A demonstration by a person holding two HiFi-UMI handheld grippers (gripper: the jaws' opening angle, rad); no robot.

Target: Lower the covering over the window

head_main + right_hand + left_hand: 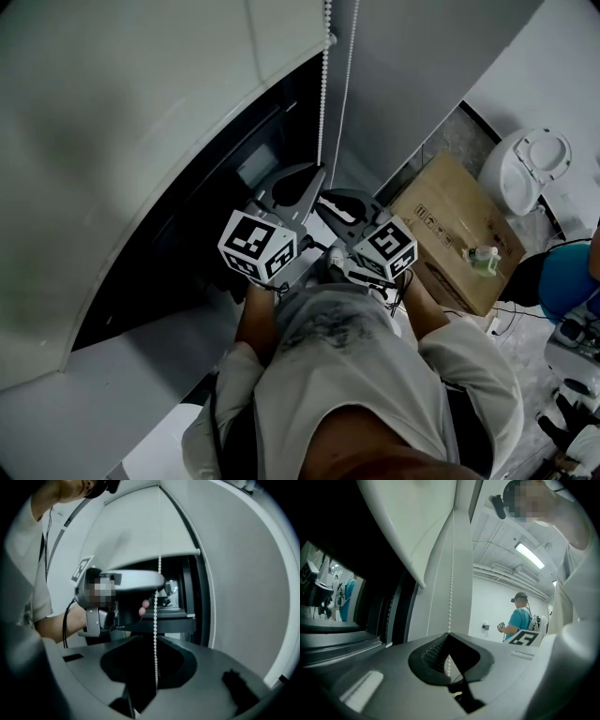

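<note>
A white roller blind [141,112] covers the upper part of a dark window [234,202]; its bottom bar [154,557] shows in the right gripper view. A white bead chain [323,94] hangs at the window's right side. My left gripper [314,178] is shut on the bead chain [450,583], which runs straight into its jaws [449,637]. Just below and right of it, my right gripper [326,202] grips the same strand [158,597], which ends where its jaws [156,644] meet. A second strand [212,597] hangs free to the right.
A cardboard box [459,234] with a small green bottle [483,258] lies on the floor at right, beside a white toilet [525,169]. A person in a teal shirt [519,618] stands behind. The white sill [141,366] runs below the window.
</note>
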